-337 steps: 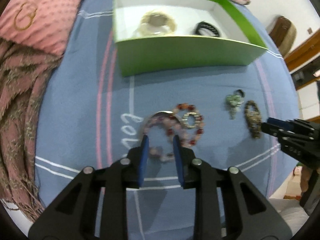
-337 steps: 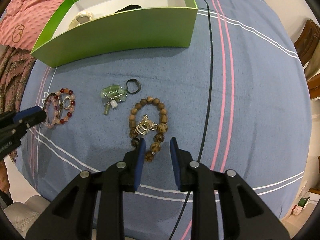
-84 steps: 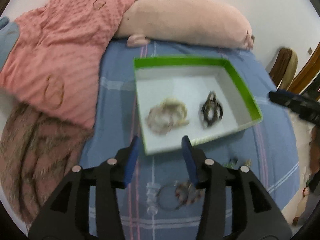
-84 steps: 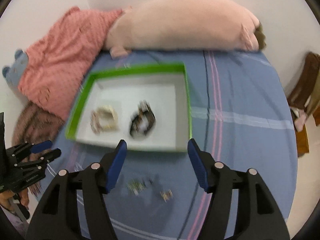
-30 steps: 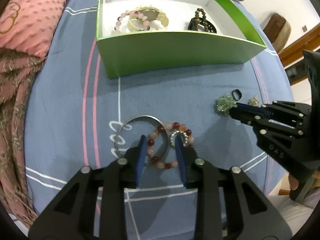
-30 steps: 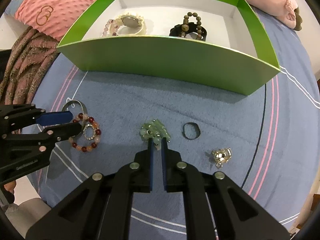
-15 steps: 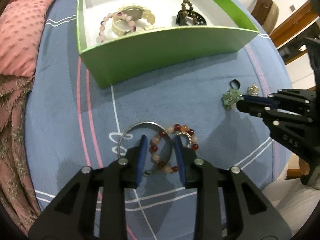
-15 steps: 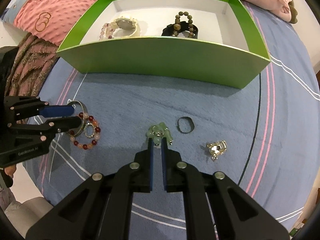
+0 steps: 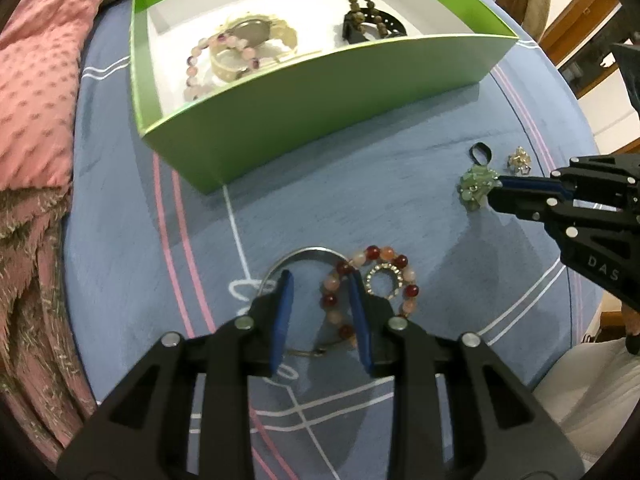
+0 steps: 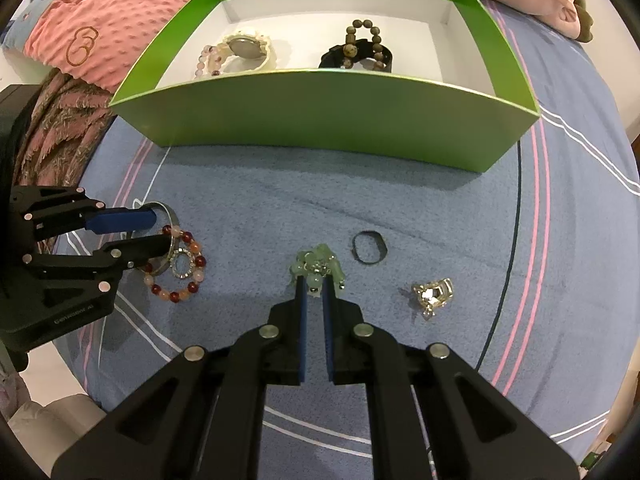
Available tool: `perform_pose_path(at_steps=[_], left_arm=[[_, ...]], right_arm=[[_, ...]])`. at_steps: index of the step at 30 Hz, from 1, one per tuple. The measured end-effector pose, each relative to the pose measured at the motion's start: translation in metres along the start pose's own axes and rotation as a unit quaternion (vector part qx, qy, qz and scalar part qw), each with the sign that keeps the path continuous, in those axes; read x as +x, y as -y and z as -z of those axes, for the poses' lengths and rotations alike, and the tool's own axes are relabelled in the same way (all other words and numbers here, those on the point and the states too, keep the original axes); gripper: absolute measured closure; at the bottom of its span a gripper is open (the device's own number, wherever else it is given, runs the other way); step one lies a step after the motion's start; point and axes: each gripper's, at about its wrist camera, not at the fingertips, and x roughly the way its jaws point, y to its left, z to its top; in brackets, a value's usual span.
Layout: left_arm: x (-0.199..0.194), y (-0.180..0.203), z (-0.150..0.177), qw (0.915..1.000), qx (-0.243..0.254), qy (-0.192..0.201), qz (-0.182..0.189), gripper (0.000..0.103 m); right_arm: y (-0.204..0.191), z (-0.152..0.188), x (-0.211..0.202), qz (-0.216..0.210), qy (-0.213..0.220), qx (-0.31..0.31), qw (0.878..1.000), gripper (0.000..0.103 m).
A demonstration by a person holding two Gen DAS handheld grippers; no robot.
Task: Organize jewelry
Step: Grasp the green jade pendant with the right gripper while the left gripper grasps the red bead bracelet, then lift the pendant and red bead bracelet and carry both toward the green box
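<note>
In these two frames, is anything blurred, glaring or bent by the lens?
Left wrist view: sharp, green box walls bowed by the fisheye, dark corners. Right wrist view: sharp too, soft sheen on the box front, left gripper casts a faint shadow.

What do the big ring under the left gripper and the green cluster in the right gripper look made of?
Bangle: thin, silvery band with a bright sheen, probably polished metal. Green cluster: pale, translucent rounded beads, looking like jade or glass, with small silvery links between them; which of the two cannot be told.
</note>
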Motion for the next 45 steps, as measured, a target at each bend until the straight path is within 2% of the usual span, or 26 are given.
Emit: perform_pose_path(at_steps=[2,3,5,8,10,17,22,26,32,45], left_arm=[[0.0,0.003,-0.002,1.0,0.005,0.001,-0.004,0.077],[0.0,0.004,-0.002,1.0,0.005,0.002,-0.006,0.085],[0.001,0.008,0.001,0.9997,0.01,0.007,-0.022,0.093],[0.003,0.021,0.001,0.998,0.029,0.011,-0.054,0.095],[0.003,0.024,0.001,0.9977,0.028,0.014,-0.061,0.095],[-0.03,0.012,0.004,0.9977,-0.009,0.05,-0.045,0.095],[-0.063,0.003,0.007,0.9946,-0.039,0.084,-0.047,0.095],[-0.086,-0.001,0.01,0.9915,-0.057,0.112,-0.031,0.095],[-0.108,0.009,0.008,0.9878,-0.068,0.139,-0.017,0.095],[-0.123,0.021,0.007,0.9843,-0.076,0.159,0.0,0.095]], right_arm=[[0.001,0.0,0.001,-0.001,-0.001,0.002,1.0,0.096],[0.001,0.0,0.001,-0.002,-0.001,0.003,1.0,0.096],[0.002,-0.001,0.002,-0.003,-0.002,0.004,1.0,0.096],[0.003,-0.001,0.002,-0.003,-0.001,0.006,1.0,0.096],[0.004,-0.001,0.0,-0.003,0.001,0.006,1.0,0.096],[0.013,-0.006,-0.021,-0.006,0.027,0.021,0.999,0.096],[0.019,-0.011,-0.046,-0.002,0.056,0.028,0.998,0.096],[0.025,-0.014,-0.063,0.001,0.074,0.029,0.997,0.096],[0.028,-0.012,-0.06,0.007,0.068,0.03,0.997,0.096],[0.016,-0.009,-0.057,0.016,0.067,0.017,0.998,0.096]])
